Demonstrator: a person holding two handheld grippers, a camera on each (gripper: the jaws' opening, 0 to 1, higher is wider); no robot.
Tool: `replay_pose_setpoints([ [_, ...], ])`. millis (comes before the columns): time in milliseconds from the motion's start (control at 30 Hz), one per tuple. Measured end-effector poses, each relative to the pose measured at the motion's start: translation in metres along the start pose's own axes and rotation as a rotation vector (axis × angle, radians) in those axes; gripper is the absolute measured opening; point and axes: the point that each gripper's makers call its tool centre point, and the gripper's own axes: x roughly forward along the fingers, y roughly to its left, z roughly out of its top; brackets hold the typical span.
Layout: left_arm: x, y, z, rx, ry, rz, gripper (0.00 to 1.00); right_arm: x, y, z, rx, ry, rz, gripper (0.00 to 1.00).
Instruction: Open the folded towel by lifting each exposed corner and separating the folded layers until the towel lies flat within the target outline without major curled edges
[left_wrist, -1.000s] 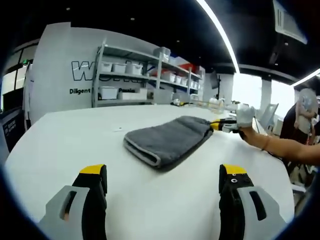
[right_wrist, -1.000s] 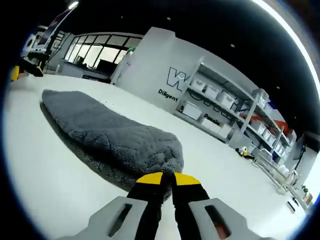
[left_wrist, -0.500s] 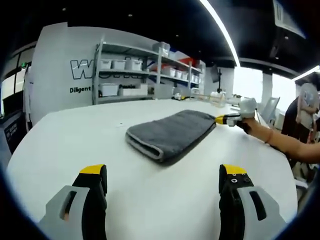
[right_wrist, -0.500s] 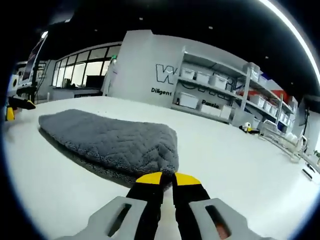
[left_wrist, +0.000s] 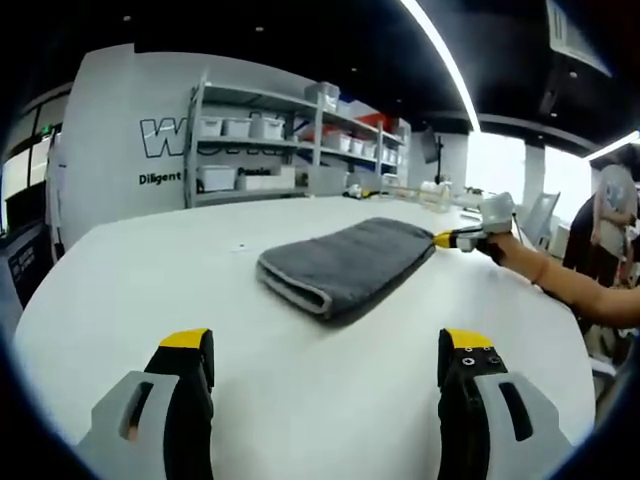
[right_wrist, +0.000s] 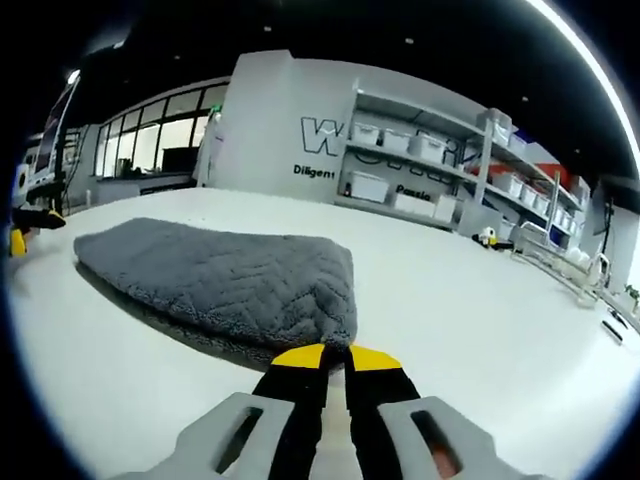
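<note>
A folded grey towel lies on the white table, its thick folded edge toward the left gripper's camera. My left gripper stands open near the table's front, well short of the towel, nothing between its yellow-tipped jaws. In the right gripper view the same towel stretches away to the left, and my right gripper is shut on its near corner. That right gripper, held by a person's hand, shows at the towel's far right end in the left gripper view.
Metal shelves with white bins stand against the grey wall behind the table. A person stands at the far right. Small items lie on the table's far side. The left gripper shows at the far left edge.
The right gripper's view has tilted lower and more level while it stays shut on the towel's corner. The towel has shifted slightly to the right in the left gripper view.
</note>
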Motion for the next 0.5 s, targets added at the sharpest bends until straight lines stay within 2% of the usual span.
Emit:
replay_pose_setpoints([
  [133,0.0,-0.001,0.001,0.002,-0.003,-0.003,0.91,-0.001,-0.001,0.001,-0.023,-0.008,-0.012,0.09],
  [267,-0.001,0.0,0.002,0.003,-0.004,-0.004,0.91,-0.004,-0.003,0.006,-0.007,-0.023,-0.012,0.2],
  [400,-0.002,-0.002,0.004,0.004,-0.014,-0.01,0.91,-0.008,-0.004,0.004,-0.006,0.014,-0.022,0.35],
  [467,-0.002,-0.002,0.004,0.002,-0.015,-0.011,0.91,-0.01,0.009,0.005,0.025,0.016,0.044,0.45],
  [500,-0.002,-0.001,0.004,0.001,-0.015,-0.011,0.91,-0.011,0.012,0.007,0.011,0.014,0.052,0.51],
])
